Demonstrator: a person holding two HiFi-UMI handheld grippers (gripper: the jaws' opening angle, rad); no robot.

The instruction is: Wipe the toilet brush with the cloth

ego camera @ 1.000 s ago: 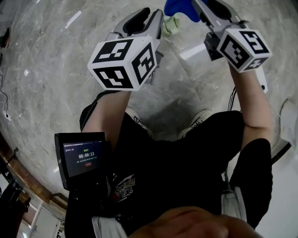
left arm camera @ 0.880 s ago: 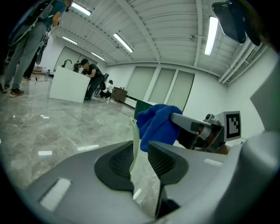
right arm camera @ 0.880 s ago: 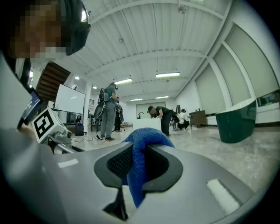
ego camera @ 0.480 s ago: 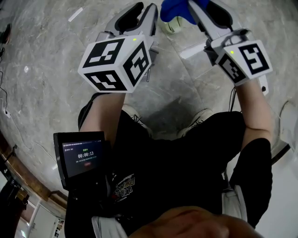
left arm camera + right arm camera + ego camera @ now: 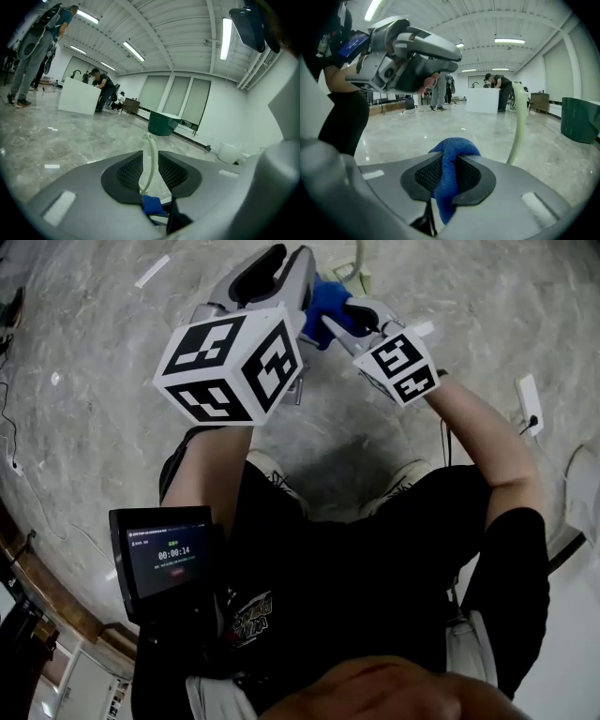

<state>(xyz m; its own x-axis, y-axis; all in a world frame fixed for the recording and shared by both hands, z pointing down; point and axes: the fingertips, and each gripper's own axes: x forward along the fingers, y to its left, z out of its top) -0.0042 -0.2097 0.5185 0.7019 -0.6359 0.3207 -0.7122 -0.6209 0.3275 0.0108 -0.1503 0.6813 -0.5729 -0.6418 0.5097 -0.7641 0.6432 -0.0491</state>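
Right hand-held gripper (image 5: 337, 320) has lowered its cloth (image 5: 323, 301) beside the toilet brush (image 5: 518, 122).

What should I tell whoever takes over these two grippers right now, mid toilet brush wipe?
Left gripper: shut on the toilet brush, gripped by its pale shaft.
Right gripper: shut on the blue cloth, bunched between its pads.
The blue cloth sits close by the left gripper; contact with the toilet brush is unclear.
Done: both things gripped.
Left: wipe the toilet brush; its head is out of view.
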